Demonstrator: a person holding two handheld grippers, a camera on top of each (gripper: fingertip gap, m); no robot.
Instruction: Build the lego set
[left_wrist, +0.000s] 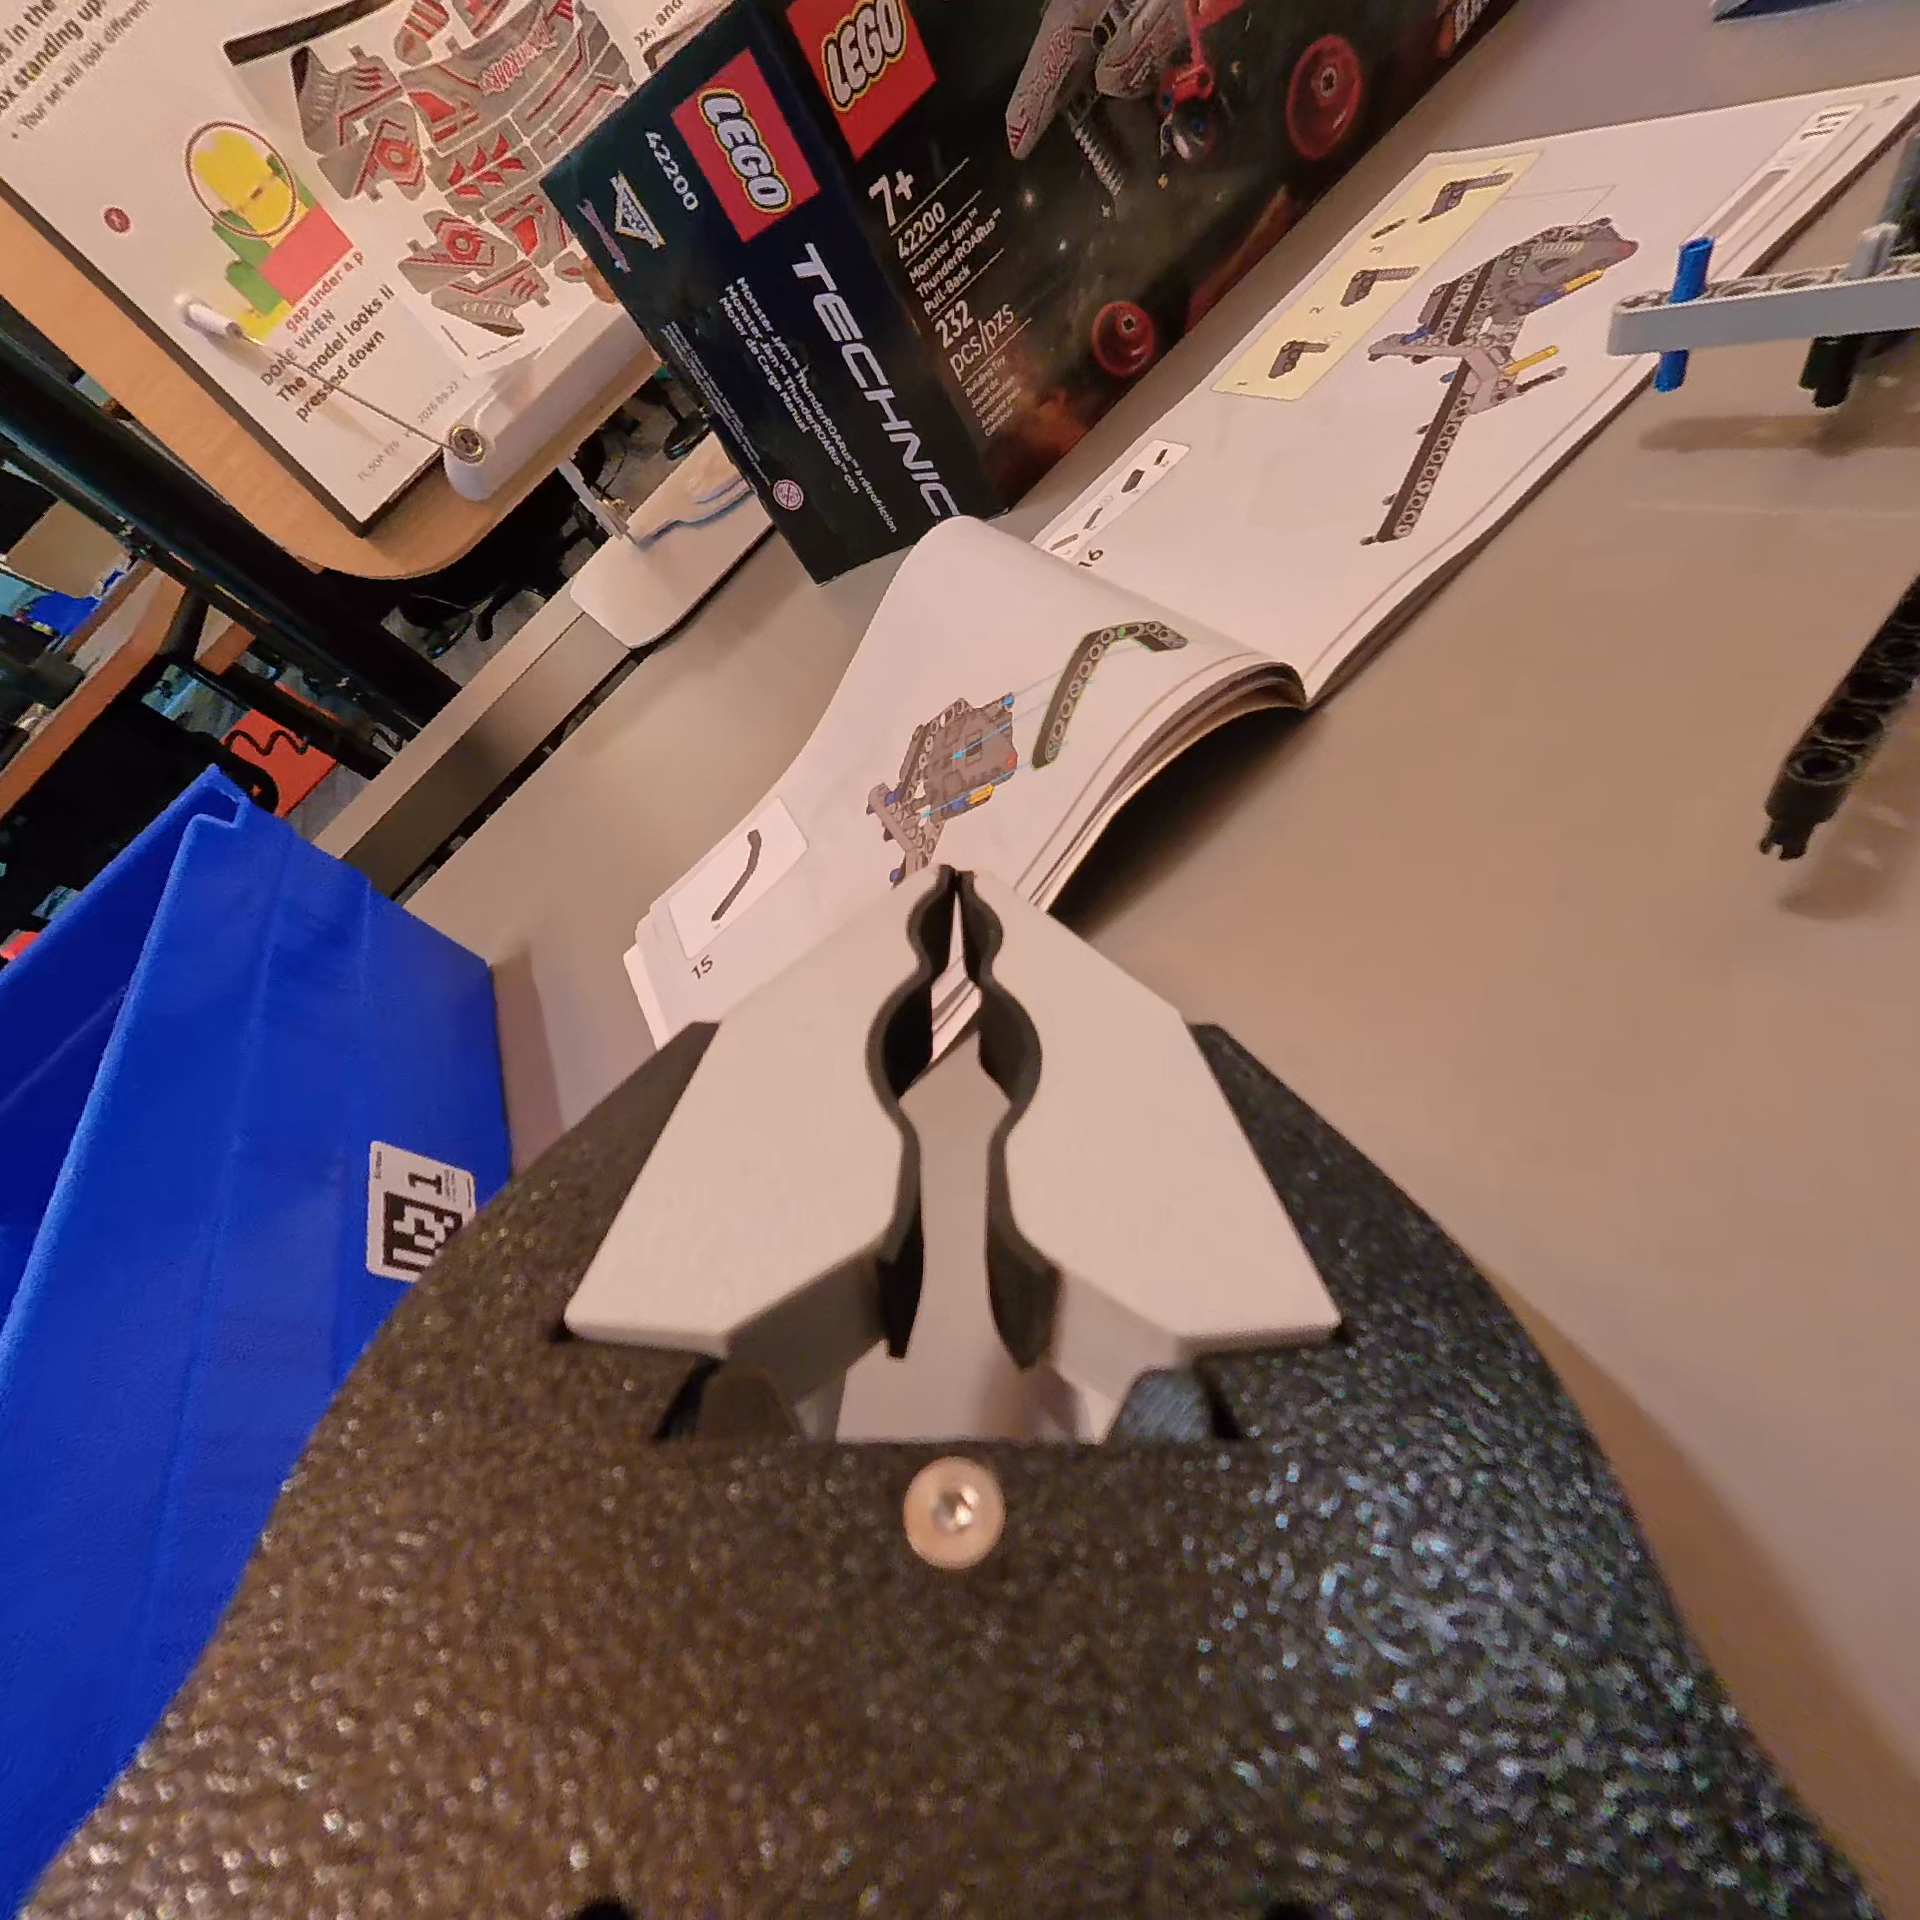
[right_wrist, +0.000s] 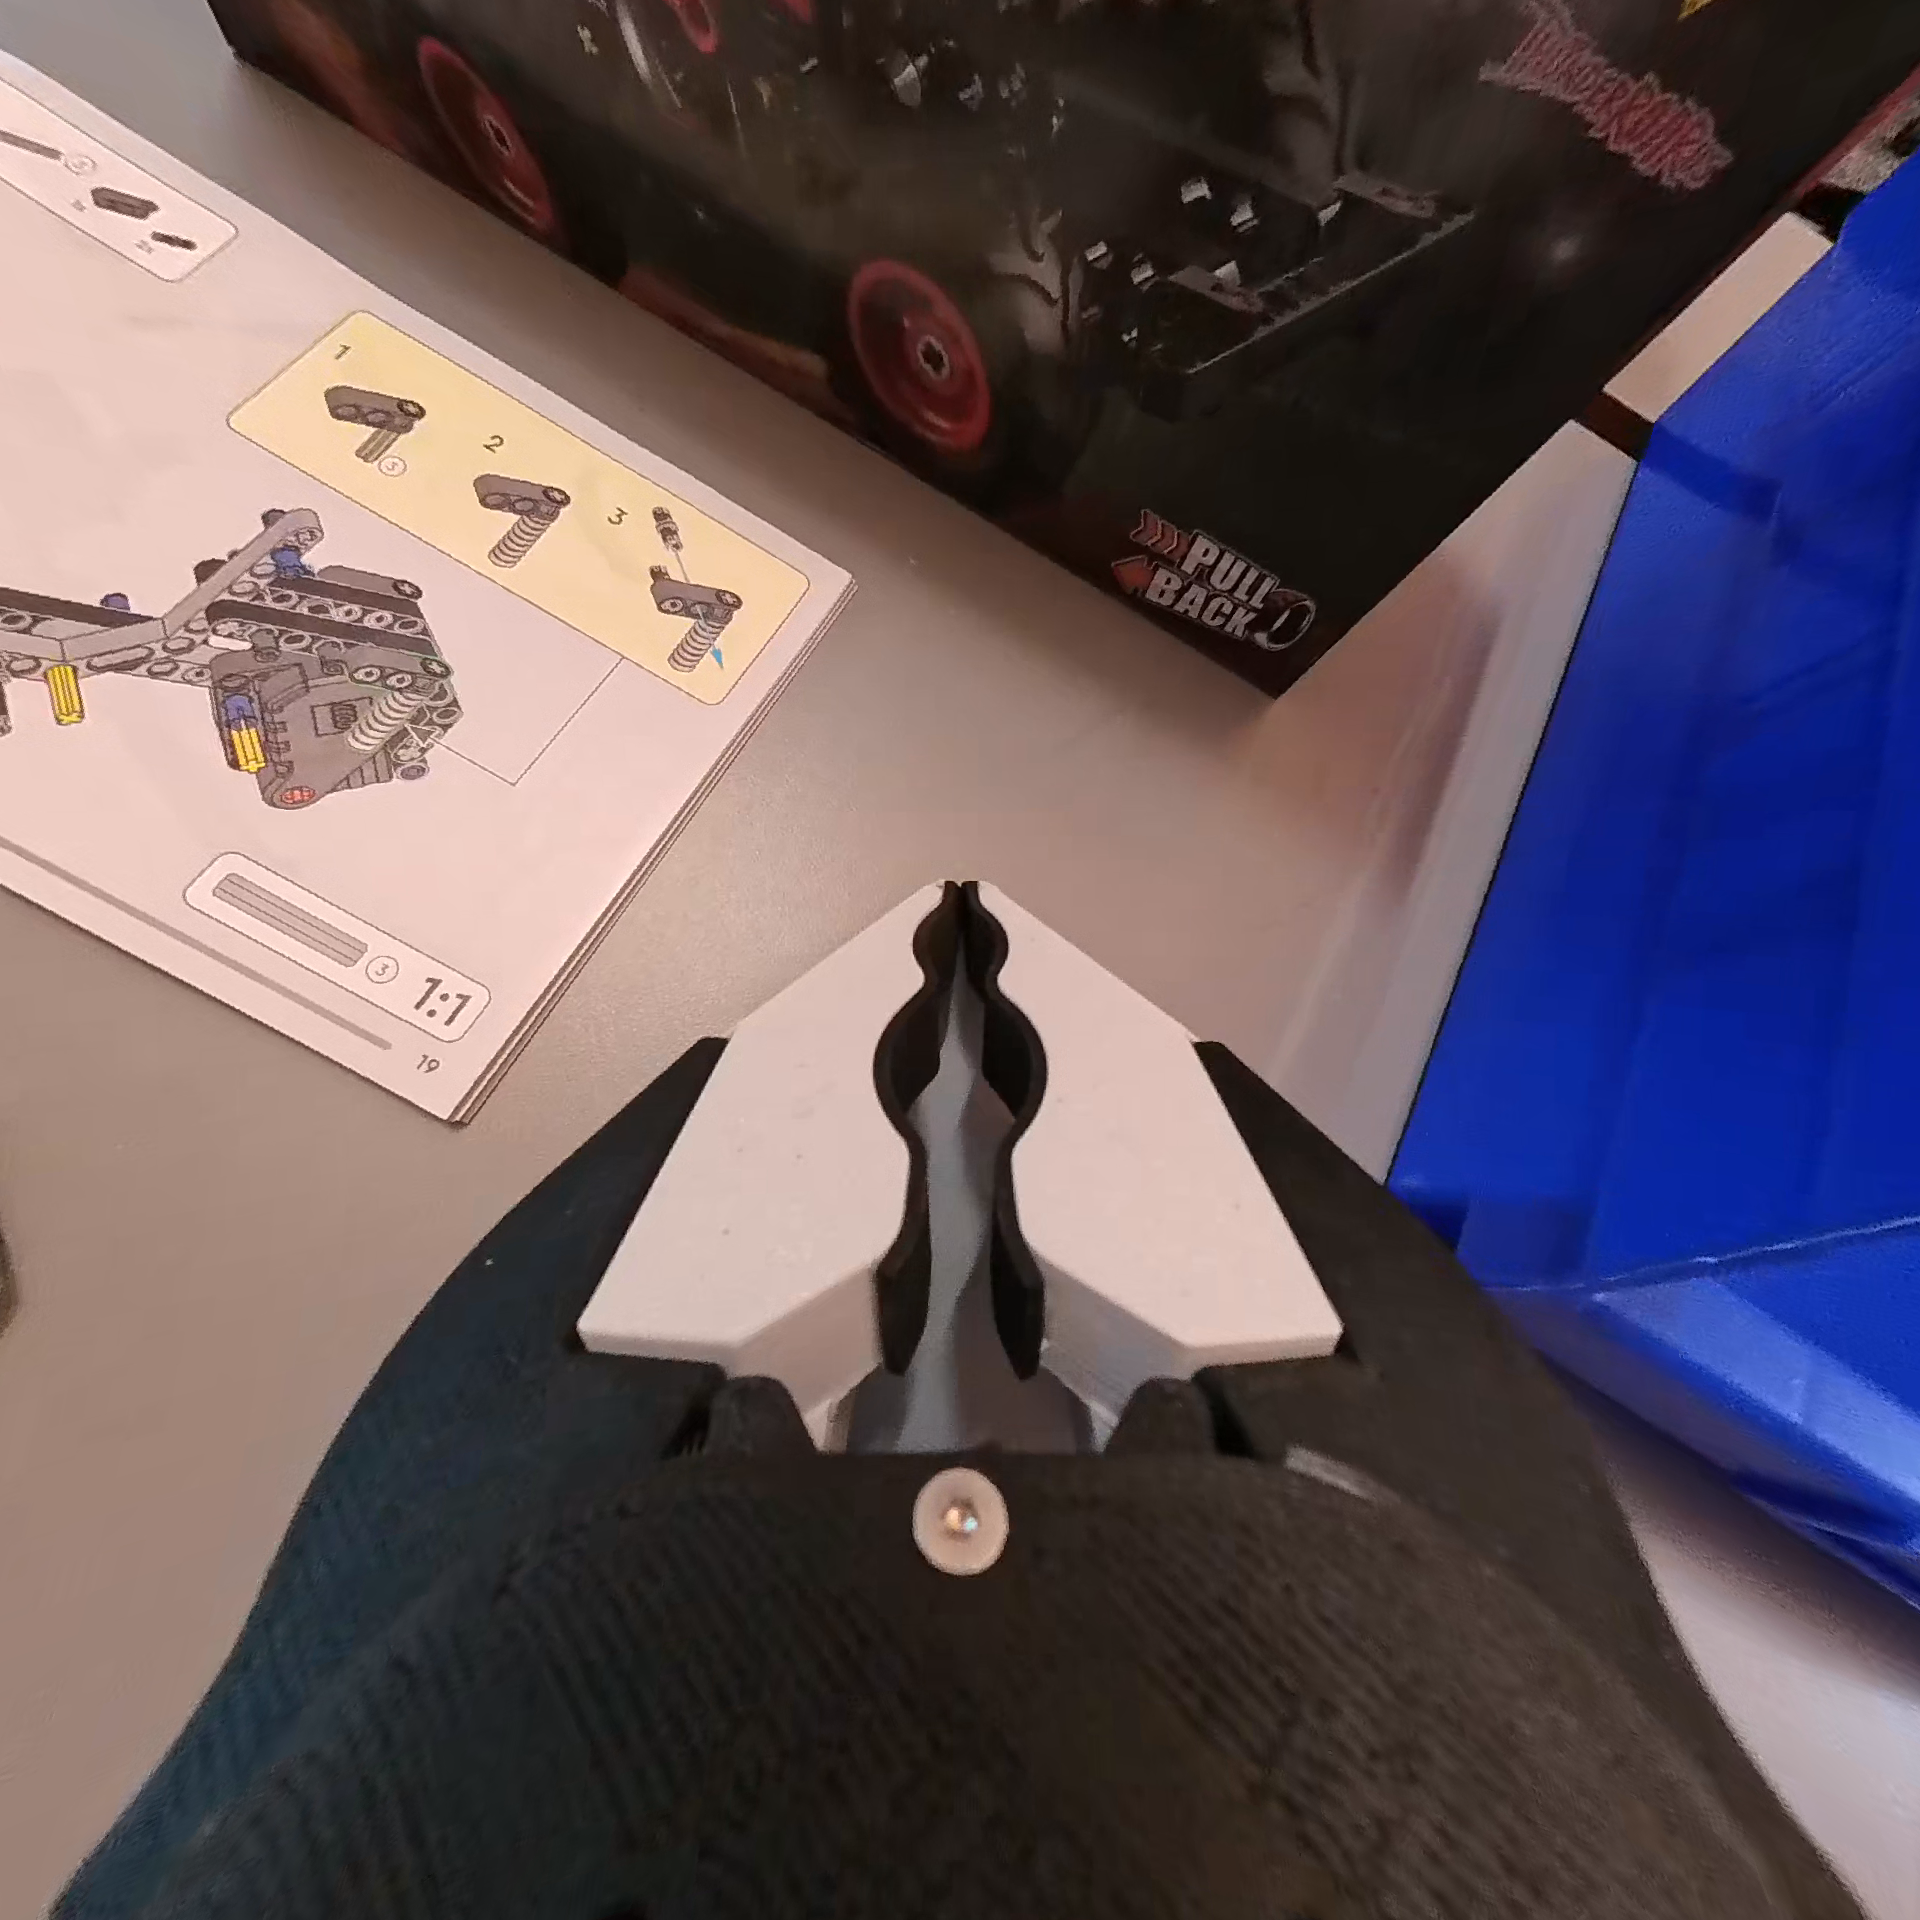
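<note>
Jaws of both the left gripper (left_wrist: 956, 883) and the right gripper (right_wrist: 958, 889) were together and empty above the bench (left_wrist: 1455, 1039). An open booklet (left_wrist: 1091, 707) lay by the box (left_wrist: 935, 239); grey beam (left_wrist: 1766, 301) beyond, blue bin (right_wrist: 1714, 831) beside.

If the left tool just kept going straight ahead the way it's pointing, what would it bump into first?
Probably the open booklet: the left tool, shut and empty, has its tips right over the near page. The box stands farther along. Depth is hard to judge, so it might pass above the page.
</note>
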